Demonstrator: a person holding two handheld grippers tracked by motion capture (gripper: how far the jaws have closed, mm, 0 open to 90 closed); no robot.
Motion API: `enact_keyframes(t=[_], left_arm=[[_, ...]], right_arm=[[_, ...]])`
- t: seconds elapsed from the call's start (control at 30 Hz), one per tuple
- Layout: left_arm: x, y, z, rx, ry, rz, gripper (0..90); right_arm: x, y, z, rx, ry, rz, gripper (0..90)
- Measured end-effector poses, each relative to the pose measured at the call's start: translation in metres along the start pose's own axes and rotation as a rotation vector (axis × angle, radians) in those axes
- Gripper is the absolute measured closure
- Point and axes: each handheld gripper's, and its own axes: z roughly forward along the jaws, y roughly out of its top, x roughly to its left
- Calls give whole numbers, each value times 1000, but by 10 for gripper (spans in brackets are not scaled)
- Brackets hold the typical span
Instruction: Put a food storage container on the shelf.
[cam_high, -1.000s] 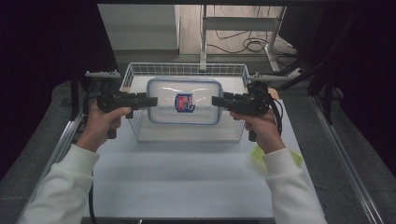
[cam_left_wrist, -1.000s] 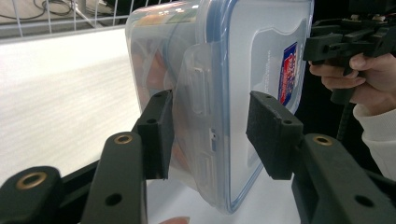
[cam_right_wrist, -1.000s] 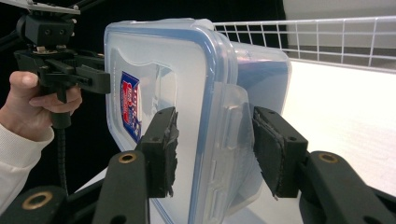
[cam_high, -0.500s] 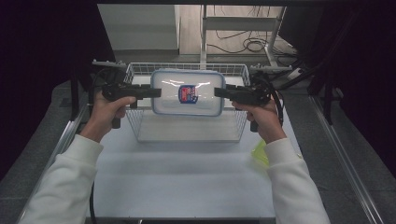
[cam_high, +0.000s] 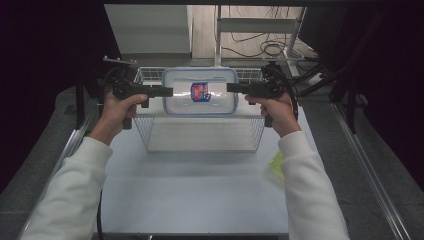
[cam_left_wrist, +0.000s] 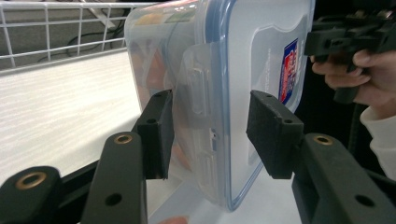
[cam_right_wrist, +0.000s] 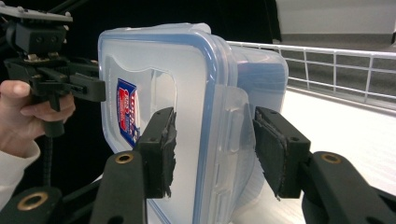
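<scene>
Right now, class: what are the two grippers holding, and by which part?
Both hold the clear lidded container, lifted above the wire basket. The left gripper clamps one short end at its latch flap; the right gripper clamps the opposite end's flap.

The container (cam_high: 200, 92) looked like clear, glossy plastic with a smooth blue-edged lid; the basket (cam_high: 200, 137) was thin white-coated wire; the tabletop (cam_high: 190, 195) was matt white; the gripper pads (cam_right_wrist: 161, 149) were rough, worn black foam
</scene>
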Motion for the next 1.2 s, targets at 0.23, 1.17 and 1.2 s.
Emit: enact_keyframes(t=[0.23,1.17,1.2], left_arm=[[6,6,5,-5,11,-27,501],[12,4,7,-59,71,-101,276],[9,1,4,-60,72,-95,267]], right_arm=[[-13,2,7,-26,21,56,495],[-1,-1,-9,-50,-195,116,556],[1,-4,-14,-57,-189,102,601]])
